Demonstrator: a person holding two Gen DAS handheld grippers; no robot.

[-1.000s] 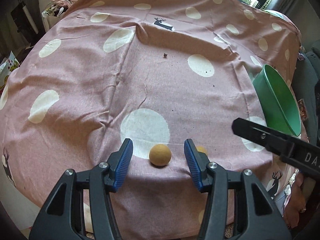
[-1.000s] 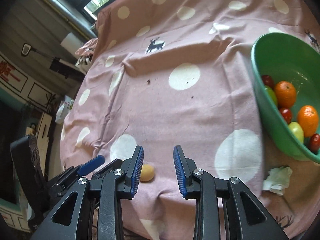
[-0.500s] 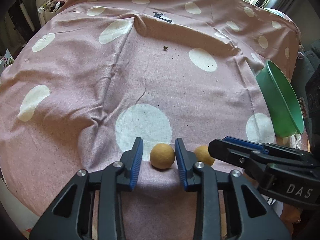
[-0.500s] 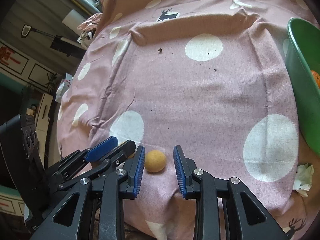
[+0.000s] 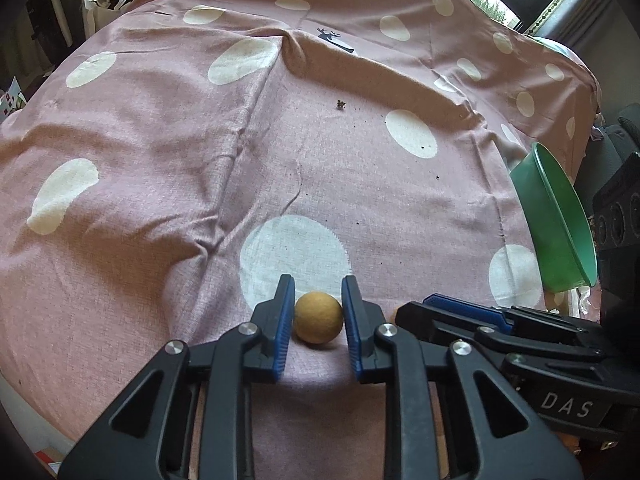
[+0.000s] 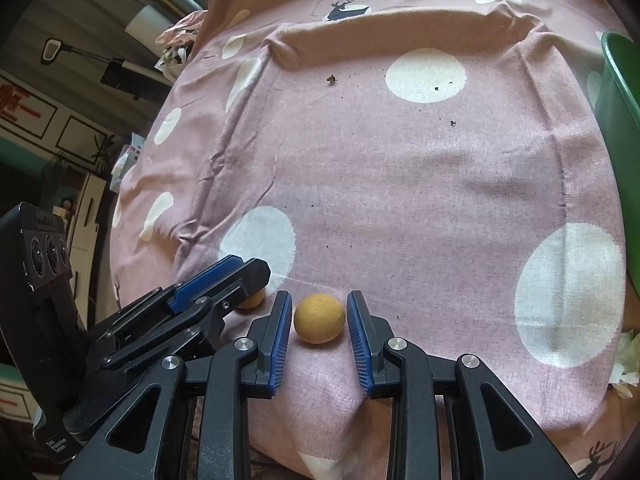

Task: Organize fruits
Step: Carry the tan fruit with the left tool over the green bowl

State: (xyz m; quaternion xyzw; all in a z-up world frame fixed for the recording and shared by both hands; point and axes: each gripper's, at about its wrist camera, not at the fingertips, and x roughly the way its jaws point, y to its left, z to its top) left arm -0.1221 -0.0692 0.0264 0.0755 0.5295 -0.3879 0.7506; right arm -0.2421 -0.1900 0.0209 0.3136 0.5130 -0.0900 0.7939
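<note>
Two small round yellow-tan fruits lie near the front edge of the pink dotted cloth (image 5: 360, 184). In the left wrist view my left gripper (image 5: 317, 292) is closing its jaws on one fruit (image 5: 319, 318), and both blue pads touch its sides. That fruit peeks out behind the left gripper (image 6: 248, 276) in the right wrist view, as a sliver of fruit (image 6: 254, 300). My right gripper (image 6: 319, 300) straddles the second fruit (image 6: 319, 319), its pads a hair off each side. From the left wrist view the right gripper (image 5: 420, 308) hides that second fruit.
A green bowl (image 5: 560, 224) stands at the cloth's right edge, its wall also in the right wrist view (image 6: 618, 92). A crumpled white tissue (image 6: 628, 356) lies below it. Dark crumbs (image 5: 341, 105) dot the middle of the cloth. Clutter and shelves lie beyond the left side.
My left gripper's jaws have closed from wide apart onto the fruit. My right gripper has come down and nearer, from beside the second fruit to around it, at the same jaw width.
</note>
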